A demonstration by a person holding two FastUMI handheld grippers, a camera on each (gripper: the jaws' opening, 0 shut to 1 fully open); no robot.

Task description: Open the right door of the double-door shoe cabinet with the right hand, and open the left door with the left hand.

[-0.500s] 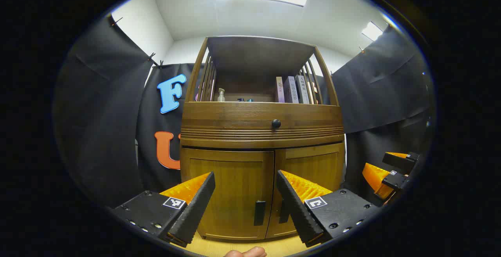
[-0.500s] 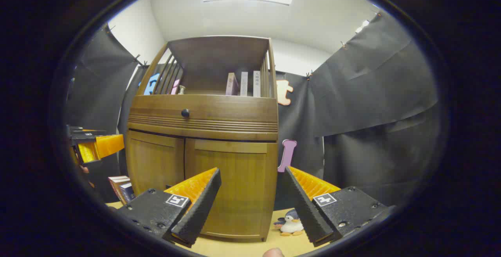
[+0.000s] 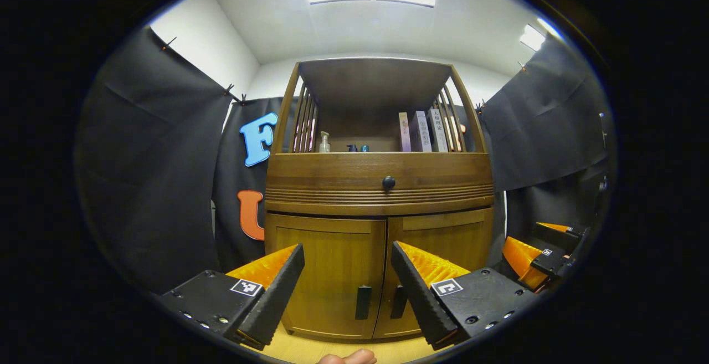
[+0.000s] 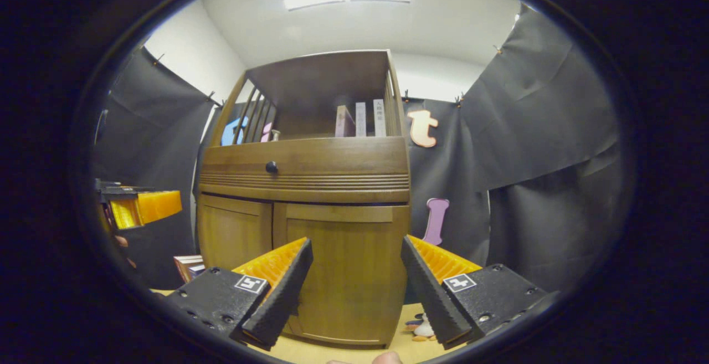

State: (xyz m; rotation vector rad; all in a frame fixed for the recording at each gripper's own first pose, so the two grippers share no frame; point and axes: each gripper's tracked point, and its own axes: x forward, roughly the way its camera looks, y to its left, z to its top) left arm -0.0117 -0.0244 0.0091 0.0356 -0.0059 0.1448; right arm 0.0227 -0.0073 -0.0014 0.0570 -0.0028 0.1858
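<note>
A brown wooden shoe cabinet (image 3: pixel 379 186) stands ahead with both lower doors closed. Its left door (image 3: pixel 324 275) and right door (image 3: pixel 437 242) each carry a dark vertical handle (image 3: pixel 363 302) near the middle seam. My left gripper (image 3: pixel 346 292) hangs open some way in front of the seam, empty. The right gripper (image 3: pixel 540 256) shows at the far right of the left gripper view. In the right gripper view my right gripper (image 4: pixel 357 292) is open before the cabinet's right door (image 4: pixel 346 272), apart from it. The left gripper (image 4: pixel 138 209) shows at the left of that view.
Above the doors is a drawer with a round black knob (image 3: pixel 389 182), and an open shelf holds books (image 3: pixel 424 131) and bottles (image 3: pixel 324 142). Books (image 4: pixel 188 267) lie on the floor left of the cabinet and a penguin toy (image 4: pixel 424 328) on the right.
Both views have shifted slightly: the cabinet sits a little lower and smaller in the left gripper view and slid right in the right gripper view. Both grippers stay open.
</note>
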